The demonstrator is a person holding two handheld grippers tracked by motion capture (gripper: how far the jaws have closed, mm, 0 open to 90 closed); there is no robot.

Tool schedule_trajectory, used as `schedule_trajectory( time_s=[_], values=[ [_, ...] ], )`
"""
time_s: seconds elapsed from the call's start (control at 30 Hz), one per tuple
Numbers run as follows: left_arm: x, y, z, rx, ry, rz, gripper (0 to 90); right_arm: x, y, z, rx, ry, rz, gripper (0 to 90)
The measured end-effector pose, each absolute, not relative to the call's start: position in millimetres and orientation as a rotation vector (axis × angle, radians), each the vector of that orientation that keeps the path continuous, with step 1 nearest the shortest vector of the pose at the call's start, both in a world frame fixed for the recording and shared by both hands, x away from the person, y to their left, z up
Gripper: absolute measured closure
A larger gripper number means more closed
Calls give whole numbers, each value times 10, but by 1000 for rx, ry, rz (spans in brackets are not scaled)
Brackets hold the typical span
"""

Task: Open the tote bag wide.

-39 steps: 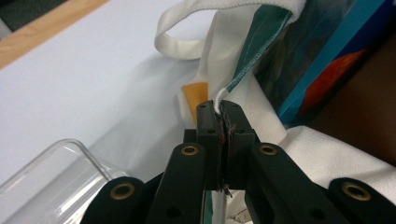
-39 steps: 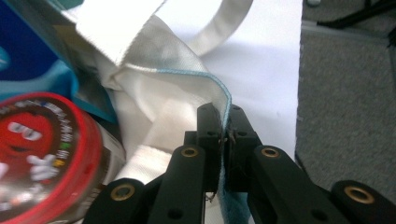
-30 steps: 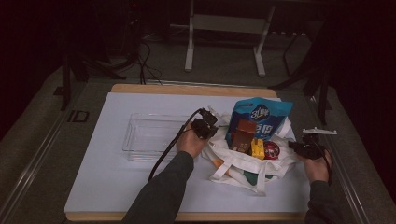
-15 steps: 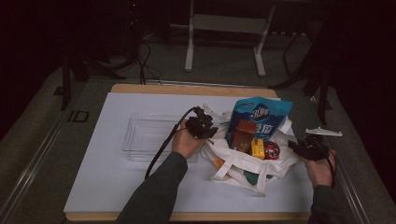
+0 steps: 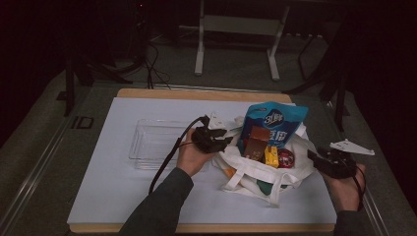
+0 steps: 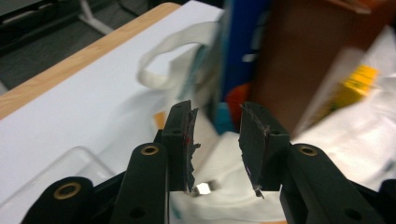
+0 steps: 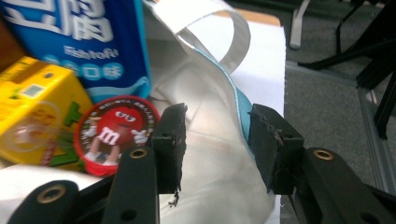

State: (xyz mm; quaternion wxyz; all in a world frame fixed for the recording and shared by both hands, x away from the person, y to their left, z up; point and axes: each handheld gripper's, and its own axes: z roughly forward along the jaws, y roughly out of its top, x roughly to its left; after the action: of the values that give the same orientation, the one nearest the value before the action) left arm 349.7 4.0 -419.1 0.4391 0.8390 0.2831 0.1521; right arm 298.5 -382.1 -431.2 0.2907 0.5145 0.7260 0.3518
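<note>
— You're working a white cloth bag (image 5: 255, 172) full of snacks on the table (image 5: 118, 182); both tongs, left (image 5: 227, 141) and right (image 5: 312, 156), have just been opening, nothing between them.

— It's soft and floppy; you're best pinching its rim or a handle (image 7: 219, 28).

Your tote bag (image 5: 255, 172) hides the lower part of the blue snack pouch (image 5: 275, 123); the left gripper view blurs it.

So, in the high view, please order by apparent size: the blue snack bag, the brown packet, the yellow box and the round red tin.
1. Blue snack bag
2. Brown packet
3. Yellow box and round red tin: these look alike, so I leave them unranked.
</note>
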Motion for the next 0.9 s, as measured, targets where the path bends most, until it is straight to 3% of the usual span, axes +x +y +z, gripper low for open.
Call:
schedule_trajectory(
  time_s=[0.4,0.9],
  values=[
    [3214,-319,-4420,2146,613,345,702,2592,-3577,-4547,1331,2020,1155,636],
    [3197,-541,-4801,2252,609,341,801,2621,-3495,-5026,1399,2084,1106,685]
  ],
)
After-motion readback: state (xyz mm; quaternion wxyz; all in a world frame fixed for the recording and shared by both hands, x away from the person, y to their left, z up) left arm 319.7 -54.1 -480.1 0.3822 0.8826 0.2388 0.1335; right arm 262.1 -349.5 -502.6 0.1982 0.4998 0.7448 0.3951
